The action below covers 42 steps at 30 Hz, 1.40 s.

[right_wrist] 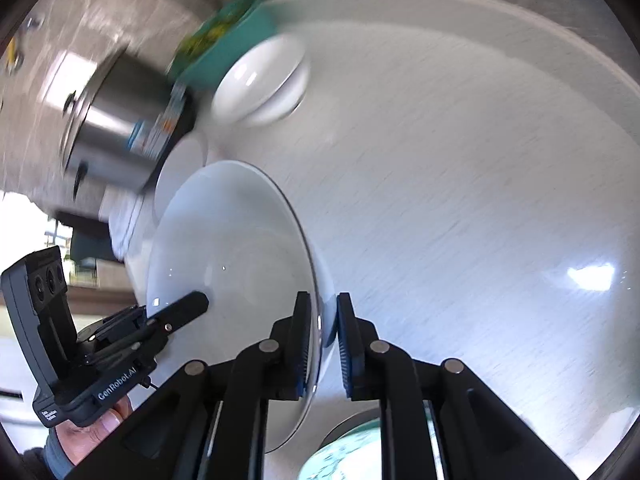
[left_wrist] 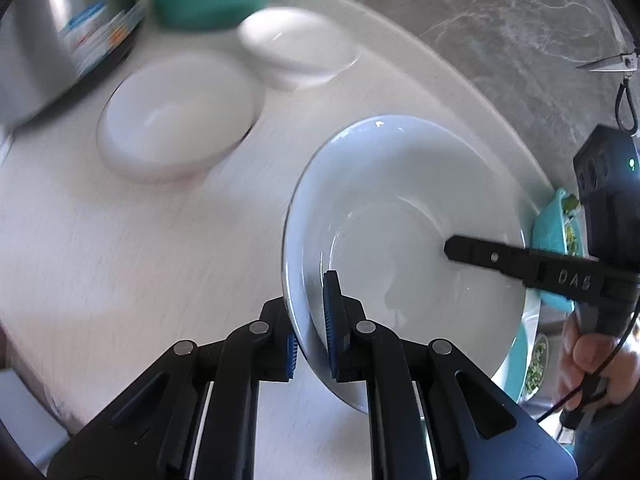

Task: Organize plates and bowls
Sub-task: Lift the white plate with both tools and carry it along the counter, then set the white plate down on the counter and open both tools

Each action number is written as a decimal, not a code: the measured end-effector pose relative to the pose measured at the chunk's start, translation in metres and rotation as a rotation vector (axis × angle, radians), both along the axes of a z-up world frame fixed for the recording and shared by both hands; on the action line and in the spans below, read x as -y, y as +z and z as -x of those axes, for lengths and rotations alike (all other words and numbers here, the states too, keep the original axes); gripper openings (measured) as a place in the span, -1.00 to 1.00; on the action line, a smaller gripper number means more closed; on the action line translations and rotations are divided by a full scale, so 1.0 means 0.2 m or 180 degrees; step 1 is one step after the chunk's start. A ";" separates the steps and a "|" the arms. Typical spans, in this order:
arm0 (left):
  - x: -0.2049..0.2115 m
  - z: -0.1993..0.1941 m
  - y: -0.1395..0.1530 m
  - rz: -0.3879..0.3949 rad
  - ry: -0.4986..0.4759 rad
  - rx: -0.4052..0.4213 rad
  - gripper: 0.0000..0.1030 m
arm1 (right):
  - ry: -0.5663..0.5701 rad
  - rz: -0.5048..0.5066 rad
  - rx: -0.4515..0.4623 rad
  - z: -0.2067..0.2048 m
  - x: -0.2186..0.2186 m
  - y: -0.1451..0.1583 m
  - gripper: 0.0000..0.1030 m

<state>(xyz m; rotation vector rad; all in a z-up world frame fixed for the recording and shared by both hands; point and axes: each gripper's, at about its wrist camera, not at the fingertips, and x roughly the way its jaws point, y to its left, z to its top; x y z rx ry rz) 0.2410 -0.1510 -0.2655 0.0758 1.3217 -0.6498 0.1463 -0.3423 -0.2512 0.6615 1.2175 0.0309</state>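
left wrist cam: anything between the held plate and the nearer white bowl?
Nothing: in the left wrist view only bare white tabletop lies between the plate, held at opposite rims, and the nearer white bowl.

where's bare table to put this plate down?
Bare table lies right of the held plate in the right wrist view, and near the table edge below the white bowl. It's crowded near the steel pot, teal dish and small bowl.

2 close wrist views, plate (left_wrist: 400, 208) shared
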 end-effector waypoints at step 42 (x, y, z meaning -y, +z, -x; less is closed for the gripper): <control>-0.47 0.13 -0.01 -0.0077 0.0550 0.0223 0.46 | 0.0408 0.0380 -0.0034 0.01 -0.43 -0.12 0.39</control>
